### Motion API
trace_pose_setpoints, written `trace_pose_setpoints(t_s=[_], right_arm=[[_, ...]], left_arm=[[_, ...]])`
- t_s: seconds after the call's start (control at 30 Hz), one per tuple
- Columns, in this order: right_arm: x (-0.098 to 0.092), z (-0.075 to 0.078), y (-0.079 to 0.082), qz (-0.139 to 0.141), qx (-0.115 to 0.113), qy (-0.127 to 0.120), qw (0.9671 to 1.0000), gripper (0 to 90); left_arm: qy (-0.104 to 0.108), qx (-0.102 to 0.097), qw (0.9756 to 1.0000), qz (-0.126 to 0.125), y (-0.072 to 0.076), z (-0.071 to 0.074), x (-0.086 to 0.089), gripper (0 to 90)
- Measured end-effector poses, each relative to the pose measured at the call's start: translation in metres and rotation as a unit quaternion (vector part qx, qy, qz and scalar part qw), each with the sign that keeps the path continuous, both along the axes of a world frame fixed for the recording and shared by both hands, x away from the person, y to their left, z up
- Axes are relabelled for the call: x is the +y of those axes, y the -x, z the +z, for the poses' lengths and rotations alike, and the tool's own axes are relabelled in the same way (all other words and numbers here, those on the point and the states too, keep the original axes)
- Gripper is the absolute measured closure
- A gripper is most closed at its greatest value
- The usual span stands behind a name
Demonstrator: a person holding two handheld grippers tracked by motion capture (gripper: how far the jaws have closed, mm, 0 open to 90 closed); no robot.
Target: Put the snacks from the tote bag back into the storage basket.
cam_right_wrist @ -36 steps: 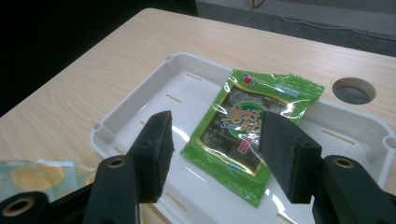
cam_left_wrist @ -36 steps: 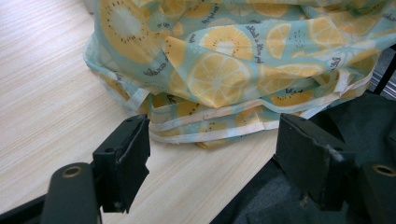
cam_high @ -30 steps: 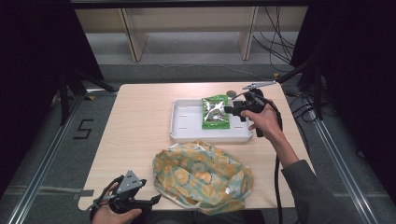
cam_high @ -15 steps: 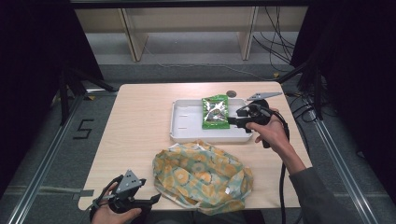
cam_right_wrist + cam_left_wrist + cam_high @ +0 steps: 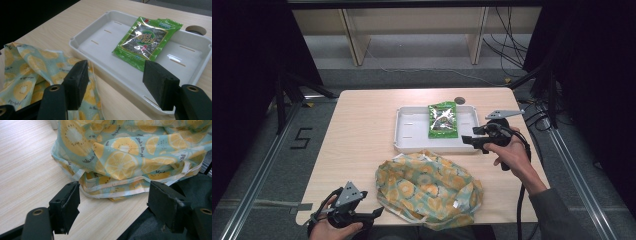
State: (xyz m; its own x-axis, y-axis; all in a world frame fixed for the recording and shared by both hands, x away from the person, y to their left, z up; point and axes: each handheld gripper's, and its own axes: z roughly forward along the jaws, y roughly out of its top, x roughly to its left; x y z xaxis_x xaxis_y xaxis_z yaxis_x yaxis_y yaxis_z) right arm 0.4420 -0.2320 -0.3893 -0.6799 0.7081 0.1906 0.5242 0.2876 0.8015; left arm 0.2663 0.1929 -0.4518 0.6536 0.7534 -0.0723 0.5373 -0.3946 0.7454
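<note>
High view: your right gripper [image 5: 469, 140] sits at the white tray's [image 5: 412, 142] right end, green packet [image 5: 442, 120] inside it. Left gripper view: your left gripper [image 5: 113, 202] is spread, empty, facing the lemon-print bag [image 5: 130, 155] on the table [image 5: 27, 170]. Right gripper view: jaws have just been opening, nothing between.

Even overhead light on the table [image 5: 362, 130]; surroundings fall off to near black. Shadows soft and short. Glare streaks on the green packet [image 5: 146, 40] ahead of the right hand-held gripper [image 5: 117, 82]. Both gripper views: near jaws slightly soft, mild blur and grain. High view sharp, slight edge bending.
</note>
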Motion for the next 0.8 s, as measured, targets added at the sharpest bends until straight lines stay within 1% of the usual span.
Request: trace_pose_setpoints(t_s=[0.03,0.07,0.1,0.17,0.27,0.3,0.33,0.37,0.4,0.47,0.5,0.53,0.57,0.63,0.67,0.7,0.73,0.77,0.8], right_arm=[[0.000,0.000,0.004,-0.007,0.013,-0.005,0.9999,37.9],[-0.001,-0.002,0.005,-0.004,-0.001,-0.002,1.0000,37.8],[-0.002,-0.002,0.008,-0.007,0.015,-0.004,0.9999,37.6],[-0.004,-0.005,0.013,-0.004,0.013,-0.006,0.9999,37.4],[-0.007,-0.009,0.018,0.004,0.011,-0.002,0.9999,37.1],[-0.008,-0.011,0.020,-0.004,0.006,0.007,0.9999,37.0],[-0.009,-0.014,0.021,-0.002,0.003,0.008,1.0000,36.8],[-0.011,-0.016,0.023,0.001,0.007,0.007,0.9999,36.7],[-0.012,-0.017,0.025,0.002,0.014,0.004,0.9999,36.4],[-0.015,-0.016,0.029,-0.005,0.016,0.006,0.9998,35.9],[-0.015,-0.017,0.032,-0.008,0.015,-0.002,0.9998,35.8],[-0.016,-0.016,0.034,-0.009,0.019,0.001,0.9998,35.4],[-0.017,-0.017,0.036,-0.012,0.010,-0.007,0.9999,34.6],[-0.021,-0.017,0.040,-0.004,0.011,-0.006,0.9999,33.7],[-0.023,-0.016,0.043,-0.007,0.012,0.004,0.9999,33.2],[-0.023,-0.017,0.045,-0.006,0.011,-0.002,0.9999,32.5],[-0.024,-0.018,0.047,-0.002,0.013,-0.006,0.9999,31.9],[-0.027,-0.019,0.050,-0.005,0.009,-0.005,0.9999,30.7],[-0.028,-0.020,0.054,-0.009,0.014,-0.010,0.9998,29.2]], left_arm=[[-0.001,0.000,1.0000,-0.001,0.000,0.000,0.000,25.3],[0.004,-0.001,1.0000,0.002,0.000,0.000,-0.001,25.2],[0.004,-0.001,1.0000,0.002,0.000,0.000,-0.001,25.3],[0.004,-0.001,1.0000,0.002,0.000,0.000,-0.001,25.2],[0.004,-0.001,1.0000,0.002,0.000,0.000,0.000,25.1],[0.003,-0.001,1.0000,0.002,0.000,0.000,0.000,25.1],[0.003,-0.002,1.0000,0.001,0.000,0.000,0.000,25.1],[0.004,-0.002,1.0000,0.002,0.000,0.000,0.000,25.1],[-0.001,-0.001,1.0000,0.000,0.000,0.001,0.000,25.1],[0.004,-0.004,1.0000,0.000,0.000,0.000,0.001,25.0],[0.004,-0.003,1.0000,0.002,0.000,0.000,0.001,25.0],[0.003,-0.003,1.0000,0.002,0.000,0.000,0.001,25.0],[0.003,-0.003,1.0000,0.002,0.000,0.000,0.001,24.9],[0.003,-0.003,1.0000,0.002,0.000,0.001,0.001,24.9],[0.004,-0.003,1.0000,0.002,0.000,0.001,0.001,24.8],[0.006,-0.004,1.0000,0.003,0.000,0.000,0.001,24.8],[0.002,-0.004,1.0000,0.000,0.000,0.001,0.002,24.9],[-0.016,-0.001,0.9998,-0.012,-0.001,0.002,0.004,24.8],[-0.009,0.003,0.9999,-0.006,0.000,0.001,0.004,24.7]])
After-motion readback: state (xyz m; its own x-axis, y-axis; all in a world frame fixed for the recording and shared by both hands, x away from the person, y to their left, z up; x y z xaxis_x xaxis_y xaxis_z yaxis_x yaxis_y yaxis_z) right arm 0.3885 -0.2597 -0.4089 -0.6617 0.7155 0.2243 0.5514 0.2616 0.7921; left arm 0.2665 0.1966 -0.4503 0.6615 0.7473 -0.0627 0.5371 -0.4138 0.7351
